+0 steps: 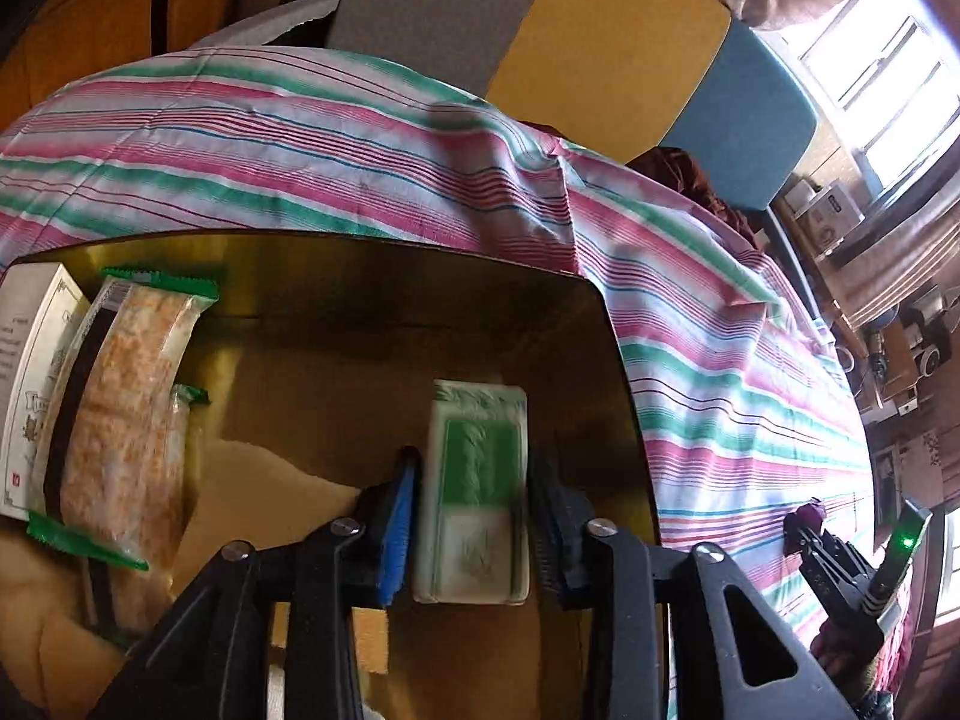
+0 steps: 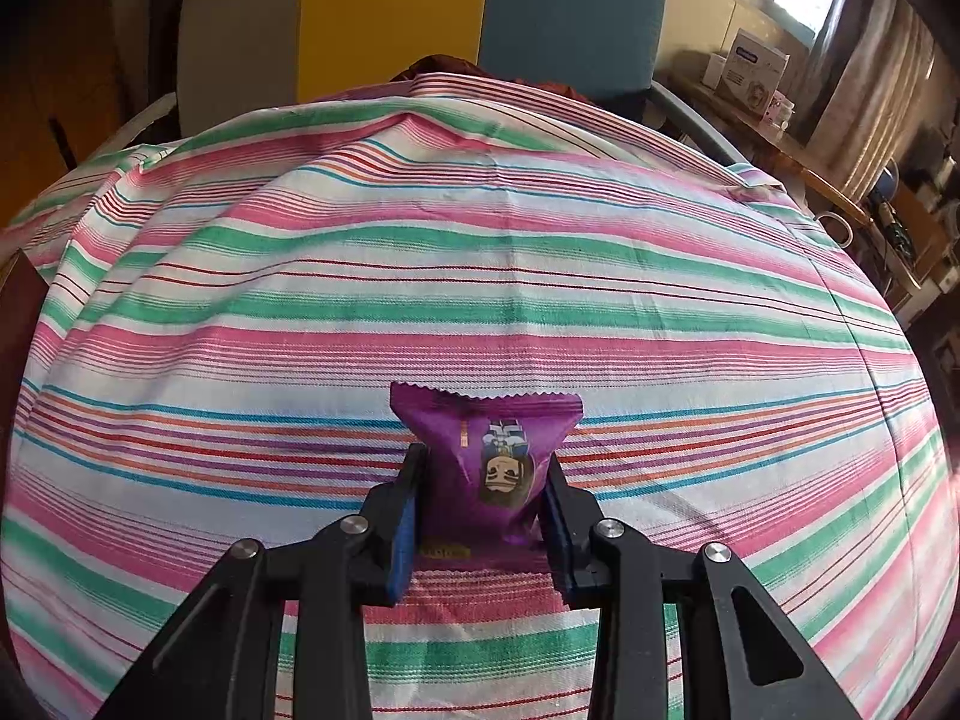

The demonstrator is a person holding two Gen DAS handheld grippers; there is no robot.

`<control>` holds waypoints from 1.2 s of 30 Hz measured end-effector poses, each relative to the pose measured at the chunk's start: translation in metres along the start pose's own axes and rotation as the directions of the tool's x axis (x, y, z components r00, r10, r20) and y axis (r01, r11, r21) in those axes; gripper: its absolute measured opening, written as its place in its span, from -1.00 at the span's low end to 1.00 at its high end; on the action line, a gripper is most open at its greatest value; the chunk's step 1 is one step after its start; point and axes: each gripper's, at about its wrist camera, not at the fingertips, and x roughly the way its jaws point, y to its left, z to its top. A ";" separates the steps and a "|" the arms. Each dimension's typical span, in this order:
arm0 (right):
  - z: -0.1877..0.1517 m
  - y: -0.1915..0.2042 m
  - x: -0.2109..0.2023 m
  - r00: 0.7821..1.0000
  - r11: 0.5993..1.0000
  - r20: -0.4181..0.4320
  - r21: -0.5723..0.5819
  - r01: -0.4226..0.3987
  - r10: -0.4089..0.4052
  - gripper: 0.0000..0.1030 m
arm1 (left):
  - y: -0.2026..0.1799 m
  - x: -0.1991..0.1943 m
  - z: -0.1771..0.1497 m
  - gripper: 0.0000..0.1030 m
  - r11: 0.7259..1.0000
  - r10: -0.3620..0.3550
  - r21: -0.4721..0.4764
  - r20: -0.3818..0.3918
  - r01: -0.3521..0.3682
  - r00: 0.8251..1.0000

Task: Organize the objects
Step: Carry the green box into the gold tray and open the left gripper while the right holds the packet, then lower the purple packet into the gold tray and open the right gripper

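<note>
Left gripper [image 1: 471, 516] clamps the green-and-white packet [image 1: 477, 492] over the cardboard box [image 1: 624, 384].
Right gripper [image 2: 483, 510] grips the purple snack pouch [image 2: 489, 462]; lower the packet flat before releasing.

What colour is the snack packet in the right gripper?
Purple snack packet, clearest in the right wrist view.

white box [image 1: 30, 384] print, purple packet [image 2: 489, 459] print, both illegible
</note>
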 end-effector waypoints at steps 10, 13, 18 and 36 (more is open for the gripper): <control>0.001 0.002 0.000 1.000 1.000 0.005 -0.010 0.011 -0.011 -0.34 | 0.001 -0.063 -0.028 -0.20 0.993 0.046 0.100 0.141 -0.060 0.989; 0.000 0.003 -0.001 1.000 1.000 0.005 -0.013 0.016 -0.016 -0.34 | 0.001 -0.086 -0.049 -0.20 0.984 0.074 0.143 0.198 -0.104 0.977; -0.003 0.003 -0.003 1.000 1.000 -0.007 -0.001 0.011 -0.011 -0.34 | 0.007 -0.119 -0.080 -0.20 0.969 0.116 0.180 0.263 -0.167 0.958; -0.017 0.127 -0.113 0.944 0.944 0.087 -0.121 -0.308 0.319 -0.34 | 0.038 -0.162 -0.123 -0.20 0.967 0.135 0.160 0.340 -0.199 0.931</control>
